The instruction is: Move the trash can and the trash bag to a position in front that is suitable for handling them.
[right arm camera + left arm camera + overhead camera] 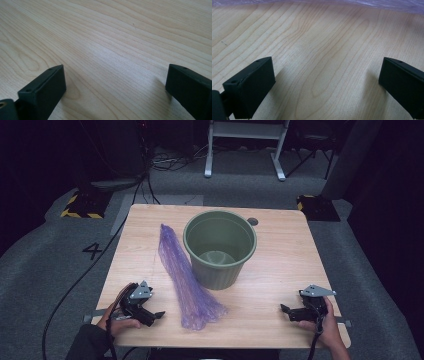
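A green ribbed plastic bin (220, 247) stands upright in the middle of the wooden table (280, 265), empty inside. A long, crumpled purple plastic bag (187, 282) lies flat beside it, running from the far left of the bin to the near centre. My left gripper (156, 316) rests open at the near left, just left of the bag's near end. In the left gripper view the bag's edge (367, 3) shows beyond the wide-apart jaws. My right gripper (285, 310) rests open at the near right, over bare wood, with nothing between its jaws.
A round cable hole (252, 221) sits in the table's far right, behind the bin. A black cable (80, 280) trails off the table's left over grey carpet. A white desk frame (245, 145) stands beyond the table.
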Demonstrator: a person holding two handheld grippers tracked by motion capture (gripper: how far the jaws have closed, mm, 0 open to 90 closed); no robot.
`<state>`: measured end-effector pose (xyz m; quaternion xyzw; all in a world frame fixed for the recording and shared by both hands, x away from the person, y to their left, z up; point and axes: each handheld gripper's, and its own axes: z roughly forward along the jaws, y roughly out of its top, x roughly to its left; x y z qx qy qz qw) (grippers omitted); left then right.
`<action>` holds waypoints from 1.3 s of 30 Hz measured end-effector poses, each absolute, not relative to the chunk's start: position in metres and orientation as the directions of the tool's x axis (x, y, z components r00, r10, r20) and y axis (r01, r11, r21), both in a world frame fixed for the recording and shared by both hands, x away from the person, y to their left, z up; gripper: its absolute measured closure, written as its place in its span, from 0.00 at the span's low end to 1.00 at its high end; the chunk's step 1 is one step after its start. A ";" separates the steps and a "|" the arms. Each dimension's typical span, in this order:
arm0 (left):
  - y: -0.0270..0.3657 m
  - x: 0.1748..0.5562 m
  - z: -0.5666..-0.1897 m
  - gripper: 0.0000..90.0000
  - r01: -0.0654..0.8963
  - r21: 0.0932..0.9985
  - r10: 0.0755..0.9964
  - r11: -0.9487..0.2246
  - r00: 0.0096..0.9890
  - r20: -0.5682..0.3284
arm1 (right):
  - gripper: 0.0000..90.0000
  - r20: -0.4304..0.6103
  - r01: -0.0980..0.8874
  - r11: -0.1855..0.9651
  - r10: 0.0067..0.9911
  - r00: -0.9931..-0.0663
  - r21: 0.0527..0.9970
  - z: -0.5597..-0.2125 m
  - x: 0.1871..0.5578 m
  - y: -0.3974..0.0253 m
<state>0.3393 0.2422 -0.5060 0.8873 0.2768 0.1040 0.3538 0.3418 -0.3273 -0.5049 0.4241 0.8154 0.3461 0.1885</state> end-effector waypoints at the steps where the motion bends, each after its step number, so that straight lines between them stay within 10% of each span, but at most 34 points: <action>1: 0.242 0.339 -0.506 0.00 0.418 0.685 0.565 -0.597 0.825 -0.011 | 0.05 -0.014 0.561 0.401 0.822 -0.569 0.724 -0.505 0.342 -0.327; 6: 0.242 0.339 -0.506 0.00 0.418 0.686 0.565 -0.596 0.825 -0.011 | 0.18 -0.012 0.542 0.394 0.816 -0.578 0.742 -0.504 0.340 -0.329; 39: 0.242 0.340 -0.506 0.00 0.419 0.687 0.567 -0.593 0.824 -0.013 | 0.22 -0.135 0.235 0.409 0.696 -0.705 0.882 -0.395 0.350 -0.266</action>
